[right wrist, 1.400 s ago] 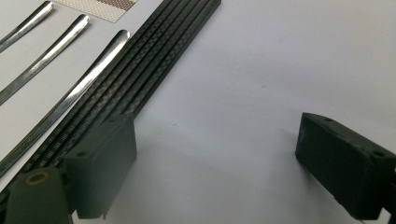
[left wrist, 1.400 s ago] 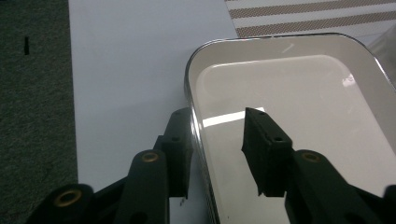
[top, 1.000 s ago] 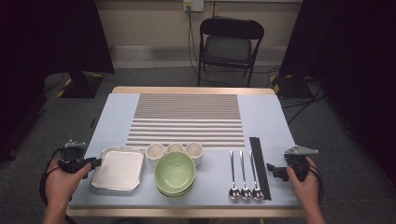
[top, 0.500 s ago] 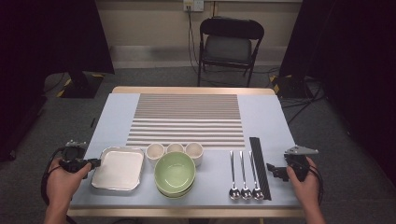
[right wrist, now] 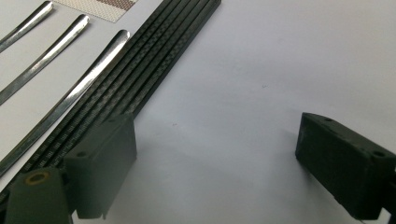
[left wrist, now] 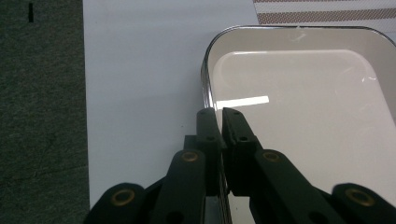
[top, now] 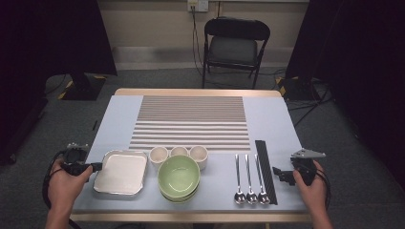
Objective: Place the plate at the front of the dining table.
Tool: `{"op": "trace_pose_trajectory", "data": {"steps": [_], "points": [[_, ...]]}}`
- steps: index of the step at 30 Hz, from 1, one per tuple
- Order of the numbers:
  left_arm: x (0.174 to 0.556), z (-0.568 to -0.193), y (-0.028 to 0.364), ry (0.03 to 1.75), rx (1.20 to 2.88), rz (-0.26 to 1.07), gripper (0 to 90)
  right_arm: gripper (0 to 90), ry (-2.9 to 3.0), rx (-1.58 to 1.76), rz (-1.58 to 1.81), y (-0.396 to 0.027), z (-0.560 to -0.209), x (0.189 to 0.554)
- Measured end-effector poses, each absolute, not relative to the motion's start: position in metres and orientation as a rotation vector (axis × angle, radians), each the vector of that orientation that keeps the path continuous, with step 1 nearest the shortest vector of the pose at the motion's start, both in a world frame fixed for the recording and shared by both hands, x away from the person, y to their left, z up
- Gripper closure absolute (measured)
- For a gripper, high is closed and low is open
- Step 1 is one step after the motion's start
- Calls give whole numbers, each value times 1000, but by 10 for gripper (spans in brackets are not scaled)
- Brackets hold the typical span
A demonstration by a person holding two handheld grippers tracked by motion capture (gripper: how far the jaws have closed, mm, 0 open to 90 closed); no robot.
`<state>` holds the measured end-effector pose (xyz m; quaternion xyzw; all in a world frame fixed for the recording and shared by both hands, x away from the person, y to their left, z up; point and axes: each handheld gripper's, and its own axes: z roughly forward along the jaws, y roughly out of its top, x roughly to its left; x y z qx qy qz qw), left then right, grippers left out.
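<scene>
Tray [top: 121, 172] flat on tabletop [top: 119, 119], front left, just beside cups [top: 178, 153] and green bowl [top: 179, 175].

Left hand-held gripper [left wrist: 218, 116]: jaws just closing, now pinching tray's left rim, one jaw outside, one inside.

Step judged: grasp made, lift not begun. Next move calls for firm hold and level raise, clear of bowl.

Right hand-held gripper [right wrist: 215, 154]: jaws spread, nothing between, low over bare tabletop beside chopsticks [right wrist: 140, 74] and spoons [right wrist: 65, 100].

Forearms enter from near edge; left hand [top: 67, 183] at left table edge, right hand [top: 310, 183] at front right.
</scene>
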<state>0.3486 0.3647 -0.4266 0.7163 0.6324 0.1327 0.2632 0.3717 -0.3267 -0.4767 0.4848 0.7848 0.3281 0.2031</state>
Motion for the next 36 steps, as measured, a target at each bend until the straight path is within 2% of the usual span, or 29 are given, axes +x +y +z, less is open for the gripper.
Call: {"op": "trace_pose_trajectory", "data": {"steps": [8, 14, 34, 36], "points": [[352, -422, 358, 1752, 1975, 375, 870, 113, 2191, 1352, 916, -327, -477, 372], [353, -422, 359, 1782, 1943, 349, 876, 113, 2190, 1353, 916, -327, -477, 372], [354, -417, 360, 1785, 1941, 354, 900, 113, 2191, 1353, 916, -327, -477, 372], [355, -417, 359, 1793, 1924, 295, 900, 113, 2192, 1354, 915, -327, -477, 372]]}}
